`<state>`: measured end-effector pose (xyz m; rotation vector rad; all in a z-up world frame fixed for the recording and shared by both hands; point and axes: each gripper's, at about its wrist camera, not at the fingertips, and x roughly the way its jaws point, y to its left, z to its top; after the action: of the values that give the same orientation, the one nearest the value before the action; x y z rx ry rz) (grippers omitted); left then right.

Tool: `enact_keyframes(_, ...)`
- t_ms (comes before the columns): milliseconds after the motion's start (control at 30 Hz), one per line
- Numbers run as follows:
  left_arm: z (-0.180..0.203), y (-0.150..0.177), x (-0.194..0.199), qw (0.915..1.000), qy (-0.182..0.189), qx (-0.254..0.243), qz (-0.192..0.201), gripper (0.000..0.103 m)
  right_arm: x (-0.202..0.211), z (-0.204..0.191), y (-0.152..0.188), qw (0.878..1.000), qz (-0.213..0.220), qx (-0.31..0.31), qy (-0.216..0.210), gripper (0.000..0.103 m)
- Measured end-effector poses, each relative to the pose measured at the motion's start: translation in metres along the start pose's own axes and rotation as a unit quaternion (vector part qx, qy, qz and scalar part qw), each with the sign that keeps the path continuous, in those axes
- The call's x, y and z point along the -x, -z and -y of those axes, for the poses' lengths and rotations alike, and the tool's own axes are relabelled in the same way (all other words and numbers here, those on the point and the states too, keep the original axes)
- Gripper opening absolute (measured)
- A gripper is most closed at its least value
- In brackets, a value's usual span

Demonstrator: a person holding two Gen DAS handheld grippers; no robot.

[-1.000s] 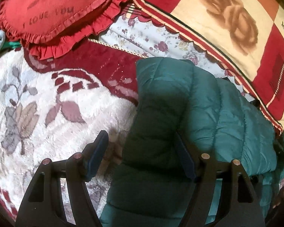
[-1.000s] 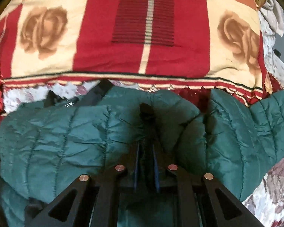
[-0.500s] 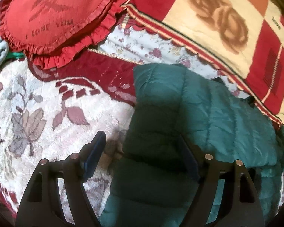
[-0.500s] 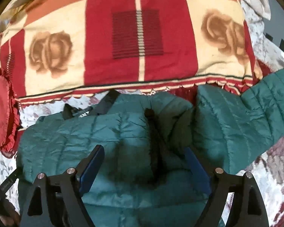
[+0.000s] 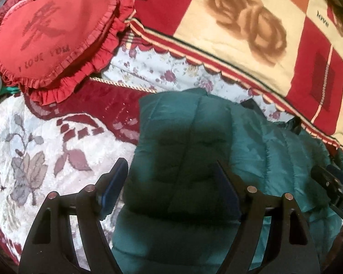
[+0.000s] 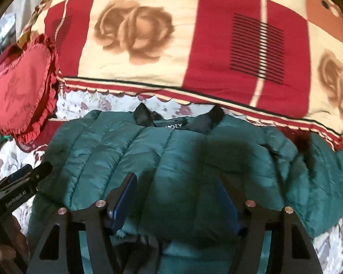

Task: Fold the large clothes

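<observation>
We see the left hand-held gripper [image 5: 171,180] spread wide, gripping nothing, over the green puffer jacket [image 5: 194,141] on the bed [image 5: 34,137]. The right hand-held gripper [image 6: 178,196] gapes equally wide above the jacket's middle, near the heart pillow [image 6: 20,89] at far left.

Dim, soft focus, fisheye-warped, dark-cornered

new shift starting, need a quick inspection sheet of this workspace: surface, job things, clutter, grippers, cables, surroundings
surface: floral bedspread, red and white.
job's things: green puffer jacket lying on it, one sleeve spread out to the right.
clutter: red heart pillow lettered "I love you"; rose-print blanket behind the jacket.
grippers: left gripper open above the jacket's left edge; right gripper open over its middle, holding nothing.
cables: nothing seen.
surroundings: too dim and cropped to tell.
</observation>
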<state>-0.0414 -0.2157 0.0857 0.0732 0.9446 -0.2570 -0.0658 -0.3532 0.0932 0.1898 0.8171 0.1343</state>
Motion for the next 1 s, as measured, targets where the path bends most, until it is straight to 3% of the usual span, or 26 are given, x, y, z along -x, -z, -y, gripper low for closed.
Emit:
enact_keyframes(333,0.002,0.006,-0.025,0.9998,-0.011,-0.008,-0.016,0.081,-0.049,0.013,0.005,0.999,-0.035,-0.022,0.022,0.067)
enact_keyframes(567,-0.001,0.010,-0.032,0.9997,-0.009,0.001,-0.022,0.083,-0.011,0.026,0.007,0.999,-0.021,-0.041,0.007,0.067)
enact_keyframes(700,0.000,0.011,-0.033,0.9997,-0.013,-0.002,-0.020,0.083,0.017,0.042,0.016,0.999,0.003,-0.046,0.028,0.067)
enact_keyframes(867,-0.002,0.010,-0.036,0.9996,-0.009,0.006,-0.026,0.086,-0.001,0.059,0.031,0.997,-0.036,-0.051,0.044,0.067)
enact_keyframes(1000,-0.005,0.011,-0.037,0.9995,-0.004,0.015,-0.026,0.088,-0.014,0.061,0.036,0.996,-0.039,-0.063,0.049,0.067)
